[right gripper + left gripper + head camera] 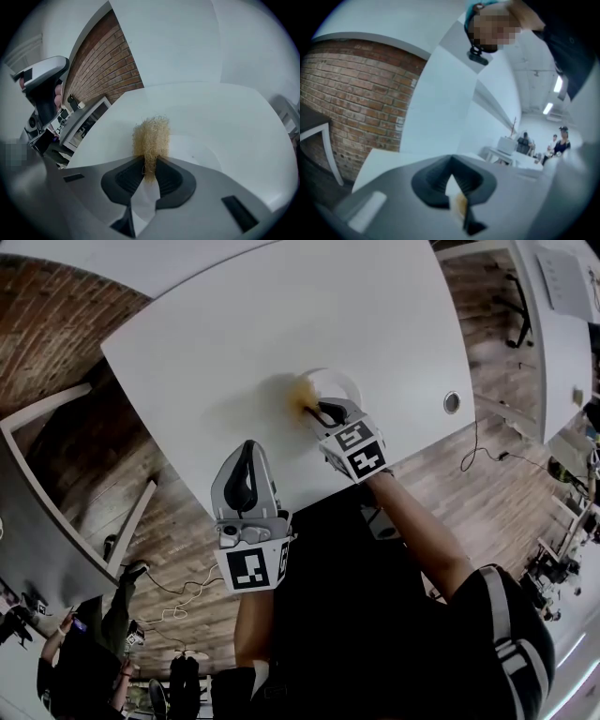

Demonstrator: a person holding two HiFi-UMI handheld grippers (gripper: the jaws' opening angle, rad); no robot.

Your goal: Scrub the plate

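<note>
White surface point(281, 315) fills the upper head view, with wood floor around it. A white plate point(342, 382) lies near its 6 o'clock edge. At the plate's 7 o'clock the left gripper point(247, 454) hovers, jaws pressed together on nothing. The right gripper point(317, 412) pinches a straw-coloured scrubber point(151, 136) set at the plate's 8 o'clock rim. Scrubbing seems in hand. Next, I judge, the tuft must sweep firmly toward 2 o'clock across the unsteadied plate.

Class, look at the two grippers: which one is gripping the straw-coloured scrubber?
The right gripper: its jaws are clamped on the scrubber at the plate. The left gripper is shut on nothing, away from the plate.
</note>
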